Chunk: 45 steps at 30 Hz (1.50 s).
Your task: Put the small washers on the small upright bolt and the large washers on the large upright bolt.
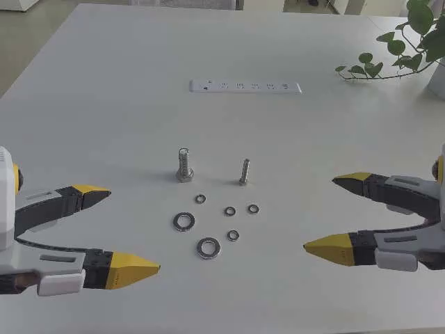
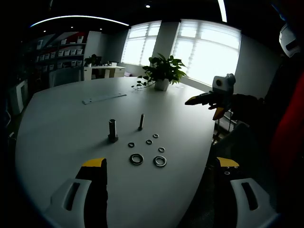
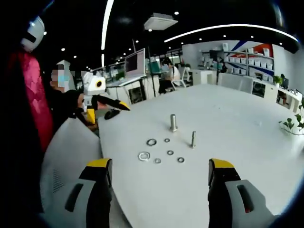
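Note:
Two bolts stand upright mid-table: the large bolt (image 1: 183, 165) on the left and the small bolt (image 1: 245, 172) to its right. In front of them lie two large washers (image 1: 183, 222) (image 1: 208, 248) and several small washers (image 1: 229, 211), all flat on the table. My left gripper (image 1: 128, 229) hovers open at the left of the washers, holding nothing. At their right, my right gripper (image 1: 320, 213) is open too and holds nothing. The left gripper view shows the large bolt (image 2: 112, 129), the small bolt (image 2: 141, 121) and the washers (image 2: 136, 158). The right gripper view shows the same bolts (image 3: 174, 122) (image 3: 193, 139).
A white power strip (image 1: 245, 87) lies flat beyond the bolts. A potted plant (image 1: 410, 42) stands at the far right corner of the white table (image 1: 104, 104). The table's near edge runs just below the grippers.

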### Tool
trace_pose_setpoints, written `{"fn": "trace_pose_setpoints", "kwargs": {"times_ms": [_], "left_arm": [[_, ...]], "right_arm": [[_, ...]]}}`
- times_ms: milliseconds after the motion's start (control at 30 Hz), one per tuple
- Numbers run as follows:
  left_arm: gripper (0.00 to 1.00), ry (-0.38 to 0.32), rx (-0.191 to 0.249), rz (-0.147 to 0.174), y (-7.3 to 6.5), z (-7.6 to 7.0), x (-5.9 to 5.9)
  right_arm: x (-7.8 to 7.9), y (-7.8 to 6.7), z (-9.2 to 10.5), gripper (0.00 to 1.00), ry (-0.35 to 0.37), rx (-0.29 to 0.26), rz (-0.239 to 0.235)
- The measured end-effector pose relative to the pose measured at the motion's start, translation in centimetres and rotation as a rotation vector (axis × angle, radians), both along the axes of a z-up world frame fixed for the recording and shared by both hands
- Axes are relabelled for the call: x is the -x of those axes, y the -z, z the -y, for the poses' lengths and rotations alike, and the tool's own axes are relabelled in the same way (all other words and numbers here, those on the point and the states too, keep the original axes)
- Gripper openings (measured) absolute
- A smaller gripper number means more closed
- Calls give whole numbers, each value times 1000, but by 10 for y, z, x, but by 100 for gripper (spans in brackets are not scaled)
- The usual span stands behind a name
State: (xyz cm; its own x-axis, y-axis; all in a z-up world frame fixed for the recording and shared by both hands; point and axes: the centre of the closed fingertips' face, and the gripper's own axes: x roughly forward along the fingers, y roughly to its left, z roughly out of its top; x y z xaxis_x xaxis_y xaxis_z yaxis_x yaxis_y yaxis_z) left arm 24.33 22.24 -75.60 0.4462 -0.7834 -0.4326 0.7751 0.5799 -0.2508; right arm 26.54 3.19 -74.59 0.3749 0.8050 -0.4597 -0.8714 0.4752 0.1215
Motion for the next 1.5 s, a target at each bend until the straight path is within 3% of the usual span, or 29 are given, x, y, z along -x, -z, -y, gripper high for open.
{"fn": "trace_pose_setpoints", "kwargs": {"times_ms": [400,1500], "left_arm": [[93,1,1,1,1,-1,1],[93,-1,-1,8,-3,-2,-1]], "right_arm": [[-3,-3,1,80,-19,29,13],[-1,-2,5,80,-7,26,8]]}}
